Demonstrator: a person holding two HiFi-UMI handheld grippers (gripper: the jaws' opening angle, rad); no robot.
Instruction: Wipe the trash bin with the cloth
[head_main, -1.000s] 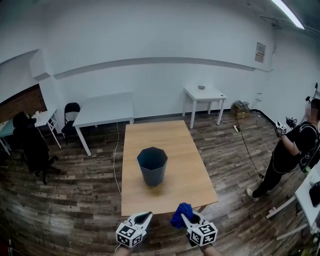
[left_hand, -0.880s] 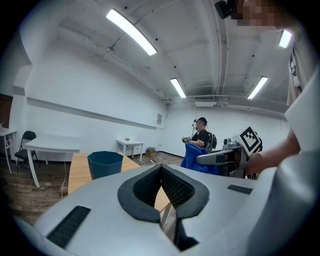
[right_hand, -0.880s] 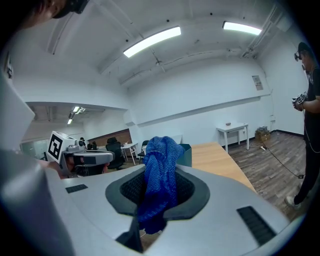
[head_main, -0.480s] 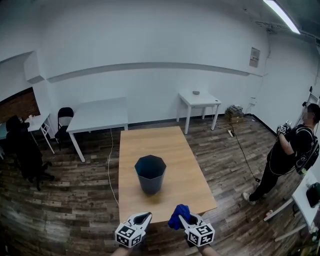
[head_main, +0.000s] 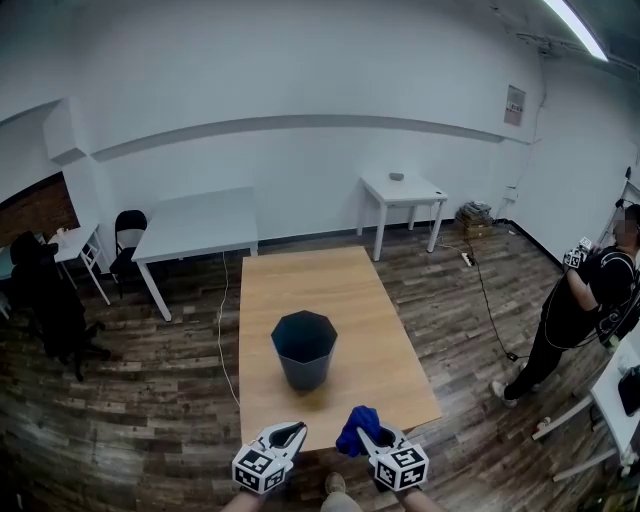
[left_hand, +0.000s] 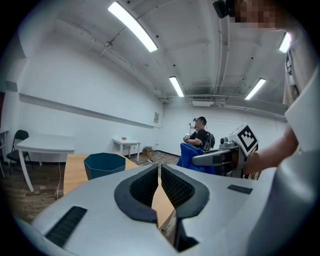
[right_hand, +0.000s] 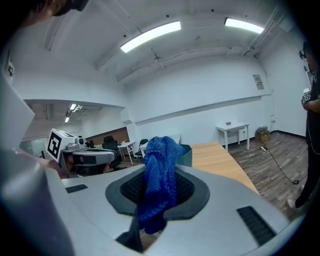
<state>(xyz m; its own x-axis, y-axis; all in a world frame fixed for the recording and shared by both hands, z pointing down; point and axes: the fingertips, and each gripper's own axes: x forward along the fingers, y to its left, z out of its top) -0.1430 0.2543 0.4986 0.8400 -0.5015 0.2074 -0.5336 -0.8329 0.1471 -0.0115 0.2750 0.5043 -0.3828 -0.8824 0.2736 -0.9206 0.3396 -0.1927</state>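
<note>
A dark blue-grey trash bin (head_main: 304, 349) stands upright in the middle of a wooden table (head_main: 356, 300); it shows too in the left gripper view (left_hand: 104, 164), and its edge peeks from behind the cloth in the right gripper view (right_hand: 186, 153). My right gripper (head_main: 364, 436) is shut on a bunched blue cloth (head_main: 357, 428), which sticks up between its pads (right_hand: 159, 175). My left gripper (head_main: 293, 434) is shut with nothing in it. Both hover at the table's near edge, short of the bin.
A person in black (head_main: 585, 310) stands at the right. White tables (head_main: 198, 224) (head_main: 402, 190) line the back wall. A black chair (head_main: 130, 232) and a dark seated figure (head_main: 42, 295) are at the left. A cable (head_main: 490, 300) runs across the wooden floor.
Both grippers and the view have crept forward, so the table and bin sit slightly nearer. The cloth stays clamped in the right gripper; the left stays shut.
</note>
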